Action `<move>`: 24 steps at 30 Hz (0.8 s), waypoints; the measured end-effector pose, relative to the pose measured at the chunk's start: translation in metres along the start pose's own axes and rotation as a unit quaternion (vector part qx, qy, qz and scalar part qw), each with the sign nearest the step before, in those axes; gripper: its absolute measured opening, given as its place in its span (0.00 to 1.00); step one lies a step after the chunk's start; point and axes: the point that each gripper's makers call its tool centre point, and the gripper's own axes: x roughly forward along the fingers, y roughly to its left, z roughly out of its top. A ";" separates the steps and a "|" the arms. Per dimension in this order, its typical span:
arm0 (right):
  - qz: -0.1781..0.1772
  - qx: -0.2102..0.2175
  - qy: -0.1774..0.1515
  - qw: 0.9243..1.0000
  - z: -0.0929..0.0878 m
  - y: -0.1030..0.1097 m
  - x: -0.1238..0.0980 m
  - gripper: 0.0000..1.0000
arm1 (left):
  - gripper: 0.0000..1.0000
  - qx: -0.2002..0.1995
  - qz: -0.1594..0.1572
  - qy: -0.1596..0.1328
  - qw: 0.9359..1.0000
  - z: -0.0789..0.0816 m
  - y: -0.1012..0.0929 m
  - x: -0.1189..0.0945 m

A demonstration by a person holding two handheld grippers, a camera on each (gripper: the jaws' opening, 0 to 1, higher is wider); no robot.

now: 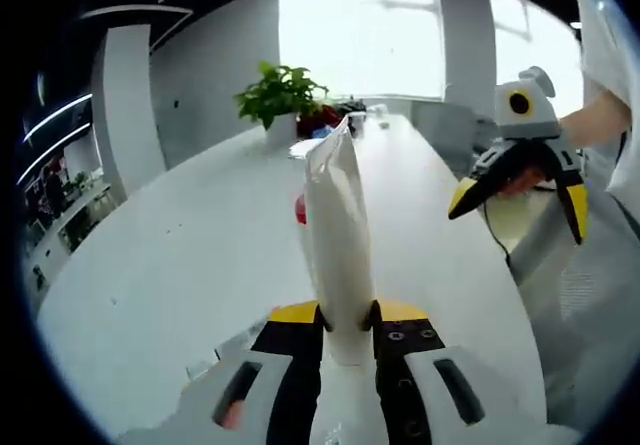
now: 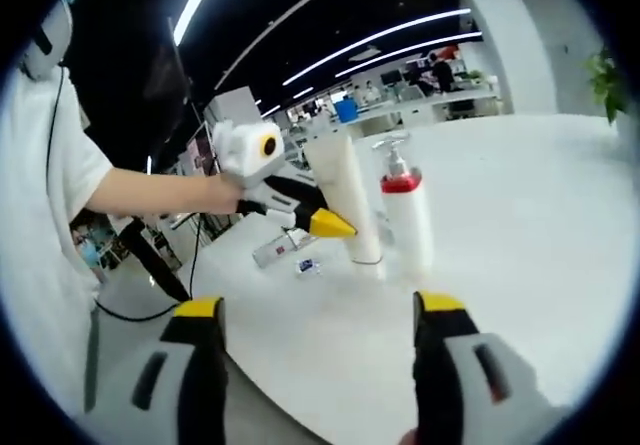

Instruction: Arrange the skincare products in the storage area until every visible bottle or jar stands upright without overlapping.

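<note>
A: The left gripper (image 1: pixel 347 317) clamps the white tube (image 1: pixel 337 235) near its cap end, centre frame, above the white table (image 1: pixel 180 265).

B: Soft, light, squashable. The right gripper (image 2: pixel 318 310) gapes empty, low in its frame, before the pump bottle (image 2: pixel 408 215).

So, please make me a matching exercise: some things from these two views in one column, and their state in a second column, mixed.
Things:
1. white tube
2. pump bottle
3. right gripper
4. small clear bottle

States:
a. open, holding nothing
b. lying flat on the white table
c. gripped between the jaws of the left gripper
d. standing upright, with a red collar

Pairs: 1-c, 2-d, 3-a, 4-b
</note>
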 end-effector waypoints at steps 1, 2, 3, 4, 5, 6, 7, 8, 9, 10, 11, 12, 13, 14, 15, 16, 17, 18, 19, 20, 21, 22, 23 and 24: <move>-0.002 0.000 0.001 1.000 -0.001 -0.001 0.000 0.79 | 0.15 0.000 -0.001 0.000 1.000 0.000 0.003 0.001; -0.005 0.000 0.003 1.000 -0.003 -0.003 0.000 0.80 | 0.15 0.000 -0.001 -0.001 1.000 0.001 0.004 0.002; -0.007 0.000 0.003 1.000 -0.003 -0.004 0.000 0.81 | 0.15 0.000 -0.002 -0.001 1.000 0.001 0.006 0.004; -0.008 0.001 0.004 1.000 -0.004 -0.005 -0.001 0.81 | 0.15 0.000 -0.003 -0.002 1.000 0.002 0.007 0.004; -0.010 0.002 0.004 1.000 -0.005 -0.006 -0.001 0.82 | 0.15 -0.001 -0.004 -0.003 1.000 0.002 0.009 0.006; -0.011 0.003 0.004 1.000 -0.006 -0.008 -0.001 0.82 | 0.15 -0.001 -0.004 -0.003 1.000 0.002 0.010 0.006; -0.012 0.004 0.003 1.000 -0.006 -0.008 -0.002 0.82 | 0.15 -0.002 -0.004 -0.004 1.000 0.003 0.012 0.008; -0.013 0.006 0.003 1.000 -0.006 -0.009 -0.002 0.82 | 0.15 -0.002 -0.005 -0.004 1.000 0.003 0.013 0.008; -0.013 0.006 0.002 1.000 -0.006 -0.009 -0.002 0.82 | 0.15 -0.002 -0.006 -0.005 1.000 0.003 0.014 0.009; -0.014 0.006 0.003 1.000 -0.006 -0.010 -0.002 0.82 | 0.16 -0.002 -0.006 -0.005 1.000 0.003 0.014 0.009; -0.015 0.006 0.002 1.000 -0.007 -0.010 -0.002 0.82 | 0.16 -0.001 -0.009 -0.005 1.000 0.003 0.014 0.009; -0.015 0.006 0.002 1.000 -0.007 -0.011 -0.003 0.82 | 0.16 0.000 -0.009 -0.005 1.000 0.003 0.014 0.009; -0.015 0.007 0.001 1.000 -0.007 -0.011 -0.003 0.82 | 0.16 0.002 -0.009 -0.004 1.000 0.003 0.014 0.010; -0.016 0.008 0.001 1.000 -0.006 -0.011 -0.003 0.82 | 0.16 0.002 -0.010 -0.004 1.000 0.003 0.014 0.010; -0.016 0.008 0.001 1.000 -0.007 -0.011 -0.003 0.82 | 0.16 0.002 -0.010 -0.004 1.000 0.003 0.014 0.010; -0.016 0.008 0.001 1.000 -0.006 -0.011 -0.003 0.82 | 0.16 0.002 -0.011 -0.004 1.000 0.003 0.014 0.010; -0.017 0.008 0.002 1.000 -0.007 -0.011 -0.003 0.82 | 0.16 0.002 -0.011 -0.003 1.000 0.003 0.014 0.010; -0.017 0.008 0.004 1.000 -0.007 -0.010 -0.002 0.82 | 0.16 0.002 -0.012 -0.002 1.000 0.003 0.014 0.010; -0.016 0.005 0.005 1.000 -0.006 -0.009 -0.002 0.82 | 0.16 0.002 -0.012 -0.001 1.000 0.003 0.014 0.010; -0.015 0.003 0.006 1.000 -0.006 -0.008 -0.002 0.82 | 0.16 0.002 -0.012 -0.001 1.000 0.003 0.014 0.010; -0.015 0.001 0.007 1.000 -0.006 -0.008 -0.002 0.83 | 0.16 0.002 -0.012 0.000 1.000 0.003 0.014 0.010; -0.015 -0.001 0.008 1.000 -0.006 -0.008 -0.002 0.83 | 0.16 0.002 -0.013 0.000 1.000 0.003 0.013 0.010; -0.015 -0.003 0.011 1.000 -0.007 -0.008 -0.002 0.83 | 0.16 0.003 -0.012 0.001 1.000 0.002 0.014 0.010; -0.015 -0.004 0.013 1.000 -0.007 -0.008 -0.001 0.83 | 0.16 0.003 -0.010 0.002 1.000 0.002 0.014 0.010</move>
